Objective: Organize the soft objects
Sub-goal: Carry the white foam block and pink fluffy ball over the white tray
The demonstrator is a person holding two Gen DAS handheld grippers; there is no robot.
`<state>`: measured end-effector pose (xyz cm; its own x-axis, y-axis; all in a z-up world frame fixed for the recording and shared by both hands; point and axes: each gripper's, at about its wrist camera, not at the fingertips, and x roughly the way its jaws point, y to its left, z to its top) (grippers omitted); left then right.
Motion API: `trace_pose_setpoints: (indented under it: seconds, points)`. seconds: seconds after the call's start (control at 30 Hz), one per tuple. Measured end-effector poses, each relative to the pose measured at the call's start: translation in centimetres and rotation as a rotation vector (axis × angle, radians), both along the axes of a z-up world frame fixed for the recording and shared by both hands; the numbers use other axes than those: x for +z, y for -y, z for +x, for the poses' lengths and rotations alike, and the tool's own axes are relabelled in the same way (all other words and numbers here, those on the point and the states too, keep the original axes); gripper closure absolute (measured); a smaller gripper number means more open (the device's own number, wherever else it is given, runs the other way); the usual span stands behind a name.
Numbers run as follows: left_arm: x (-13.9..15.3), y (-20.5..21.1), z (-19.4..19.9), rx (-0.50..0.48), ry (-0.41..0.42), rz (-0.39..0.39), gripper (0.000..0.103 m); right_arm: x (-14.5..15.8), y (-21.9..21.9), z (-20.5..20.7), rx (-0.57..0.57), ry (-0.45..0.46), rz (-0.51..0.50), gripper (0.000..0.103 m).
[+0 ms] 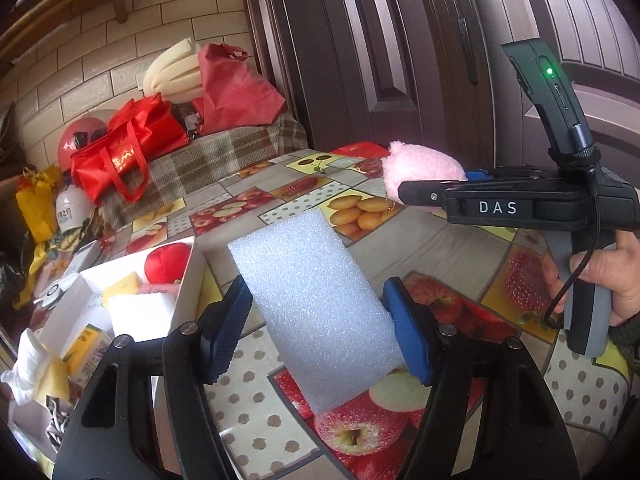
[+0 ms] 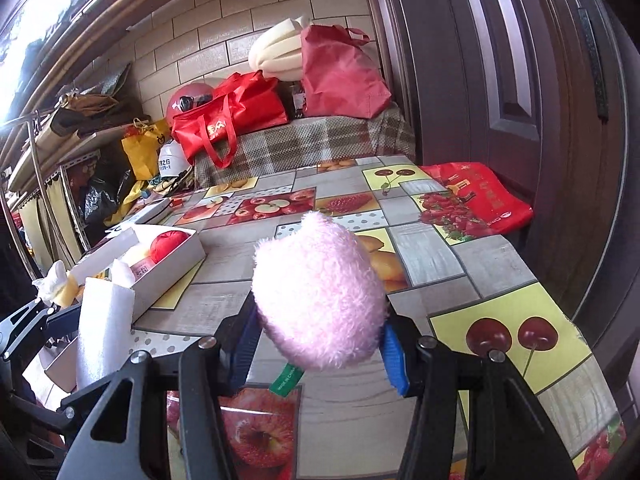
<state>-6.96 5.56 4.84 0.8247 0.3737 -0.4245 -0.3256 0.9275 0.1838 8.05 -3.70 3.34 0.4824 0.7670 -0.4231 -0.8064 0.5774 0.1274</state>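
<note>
- Left gripper (image 1: 318, 322): blue pads clamped on both long sides of a white foam block (image 1: 316, 304); the block is held tilted, clear of the tabletop (image 1: 440, 240).
- Right gripper (image 2: 320, 344): blue pads closed on a pink plush toy (image 2: 320, 292), also held clear of the tabletop; a green sewn-in label (image 2: 286, 378) hangs beneath the toy.
- The same toy shows in the left wrist view, sticking out past the fingers of the right gripper, whose handle is held by a hand (image 1: 612, 280).
- Tabletop: covered by a fruit-print cloth with apples, cherries and strawberries.
- White box (image 2: 176, 262): near the tabletop's left edge, open, holding a red plush ball (image 2: 168, 244), a yellow piece and white foam pieces.
- Red flat bag (image 2: 480, 196): at the tabletop's far right corner.
- Beyond the far edge: a plaid-covered surface (image 2: 312, 140) bearing red bags (image 2: 228, 120), a red helmet (image 2: 188, 98) and cream foam strips (image 2: 276, 52).
</note>
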Motion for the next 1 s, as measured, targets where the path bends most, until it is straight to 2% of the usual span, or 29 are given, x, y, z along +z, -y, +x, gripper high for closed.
trace_pose_setpoints:
  seconds: [0.4,1.0]
  points:
    - [0.3,-3.5,-5.3,0.089,0.064,-0.016,0.035,0.3,-0.8,-3.3,-0.024,0.042,0.06,0.048]
    - [-0.1,-10.8,-13.5,0.293,0.118,-0.085,0.034,-0.2,-7.3,-10.5,0.151,0.141,-0.046,0.048]
